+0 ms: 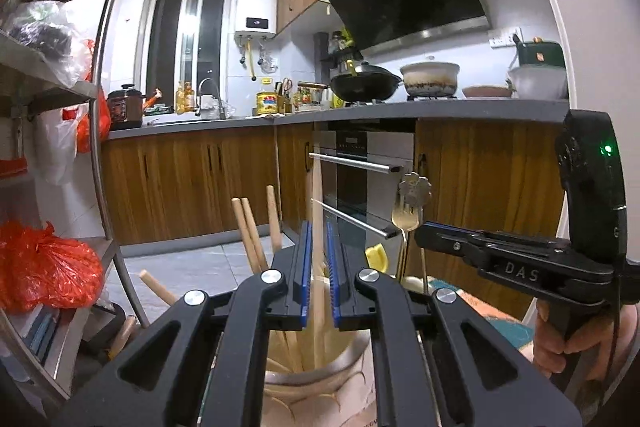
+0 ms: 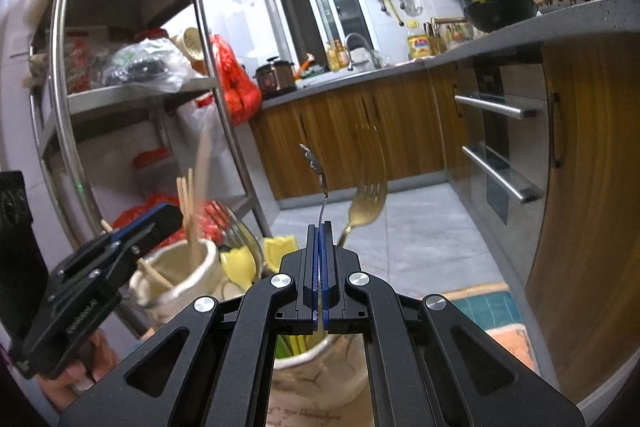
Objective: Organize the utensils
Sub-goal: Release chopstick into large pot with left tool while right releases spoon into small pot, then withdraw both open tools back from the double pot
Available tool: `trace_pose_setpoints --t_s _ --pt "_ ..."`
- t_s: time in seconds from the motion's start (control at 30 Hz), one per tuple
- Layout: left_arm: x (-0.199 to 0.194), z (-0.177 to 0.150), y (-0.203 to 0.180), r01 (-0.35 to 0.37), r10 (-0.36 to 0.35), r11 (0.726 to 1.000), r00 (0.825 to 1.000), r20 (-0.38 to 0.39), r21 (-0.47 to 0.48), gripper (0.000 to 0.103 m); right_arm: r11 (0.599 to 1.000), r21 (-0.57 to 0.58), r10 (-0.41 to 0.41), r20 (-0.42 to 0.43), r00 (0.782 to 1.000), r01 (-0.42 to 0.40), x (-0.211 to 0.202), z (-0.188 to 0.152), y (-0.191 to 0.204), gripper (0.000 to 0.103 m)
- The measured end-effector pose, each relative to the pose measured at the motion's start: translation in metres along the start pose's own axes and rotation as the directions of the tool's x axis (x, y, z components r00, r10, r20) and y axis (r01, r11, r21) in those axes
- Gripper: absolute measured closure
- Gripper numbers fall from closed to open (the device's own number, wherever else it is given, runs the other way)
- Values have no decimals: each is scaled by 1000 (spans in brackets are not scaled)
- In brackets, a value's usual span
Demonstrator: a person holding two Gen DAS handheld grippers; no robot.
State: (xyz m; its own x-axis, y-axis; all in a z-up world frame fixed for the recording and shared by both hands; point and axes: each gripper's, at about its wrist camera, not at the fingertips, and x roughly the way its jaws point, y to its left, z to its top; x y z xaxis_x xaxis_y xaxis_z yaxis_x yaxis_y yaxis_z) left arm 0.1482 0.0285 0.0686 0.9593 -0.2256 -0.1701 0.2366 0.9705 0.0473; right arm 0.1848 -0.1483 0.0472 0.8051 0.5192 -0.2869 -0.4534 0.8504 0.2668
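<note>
Both claws work over two cream jars. The left claw [image 1: 319,247] pinches a wooden chopstick [image 1: 318,187] above the chopstick jar [image 1: 316,379]; just beside it, the right claw [image 2: 320,247] is pressed onto a spoon handle [image 2: 322,199] over the cutlery jar [image 2: 320,379]. Most utensils look sorted already; these two remain unreleased.

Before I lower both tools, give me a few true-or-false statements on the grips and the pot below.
The right gripper is shut on a thin silver handle. True.
The left gripper holds a gold fork. False: a wooden chopstick is between its jaws.
The ceramic pot under the left gripper is empty. False: other chopsticks stand in it.
A black wok sits on the counter. True.
</note>
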Motion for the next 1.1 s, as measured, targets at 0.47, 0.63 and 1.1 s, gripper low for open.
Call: trace_pose_setpoints --t_s 0.47,0.63,1.1 --pt "-10 4 -1 2 -2 1000 1000 18 13 69 1000 5 -27 -53 998 28 7 -7 -4 93" --pt "-16 9 -3 3 -3 1000 1000 24 26 69 999 0 -42 -39 998 42 -3 -4 -7 77" --pt "-71 -12 -15 11 -12 1000 999 -31 -17 62 992 -102 -80 -53 995 74 -57 -22 6 76"
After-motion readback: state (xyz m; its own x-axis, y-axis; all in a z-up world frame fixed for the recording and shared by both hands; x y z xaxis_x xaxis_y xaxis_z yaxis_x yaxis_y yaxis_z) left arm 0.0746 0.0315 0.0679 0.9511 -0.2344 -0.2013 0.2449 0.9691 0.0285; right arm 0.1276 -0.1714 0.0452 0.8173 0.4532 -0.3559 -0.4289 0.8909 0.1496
